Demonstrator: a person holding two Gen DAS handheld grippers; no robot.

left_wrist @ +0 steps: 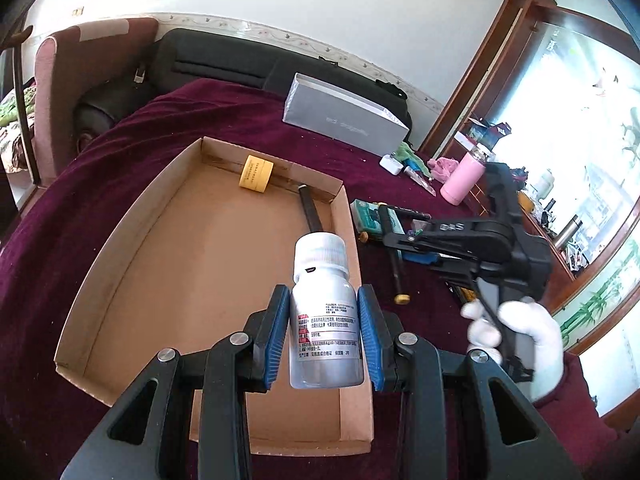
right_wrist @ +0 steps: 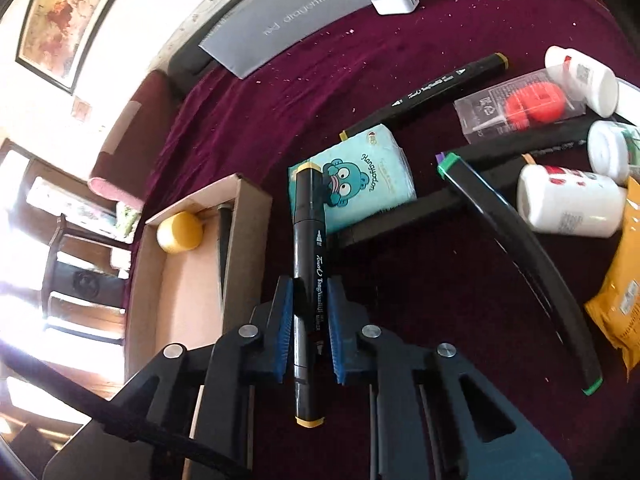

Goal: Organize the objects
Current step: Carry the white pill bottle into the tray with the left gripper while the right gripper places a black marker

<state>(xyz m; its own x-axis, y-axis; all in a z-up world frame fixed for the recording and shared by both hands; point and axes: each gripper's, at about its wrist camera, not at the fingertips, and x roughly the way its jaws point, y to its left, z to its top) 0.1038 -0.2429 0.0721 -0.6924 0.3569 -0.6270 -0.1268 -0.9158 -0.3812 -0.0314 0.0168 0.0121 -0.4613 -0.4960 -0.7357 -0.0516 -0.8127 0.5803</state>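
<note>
The bottle [left_wrist: 326, 316] is pinched by its body between the blue pads of the left tongs [left_wrist: 324, 336], held above the near right part of the box [left_wrist: 160, 264]. The right tongs [right_wrist: 308, 320] are closed on a marker [right_wrist: 307, 280], gripped mid-barrel and held off the tabletop [right_wrist: 280, 100] just right of the box wall, over a tissue pack [right_wrist: 372, 176].

By my judgement the sorting is at an early stage: only a yellow jar [left_wrist: 256, 174] and one dark pen [left_wrist: 311, 208] lie in the box, at its far end. Two items are in hand and not yet set down.

The right view alone shows how much is left outside: more markers [right_wrist: 432, 92], white bottles [right_wrist: 568, 206], a clear pack [right_wrist: 520, 108], a yellow pouch [right_wrist: 624, 292], a charger [right_wrist: 396, 0]. The left view alone shows the whole box floor, mostly bare, and the gloved hand [left_wrist: 516, 332] on the right tool.
</note>
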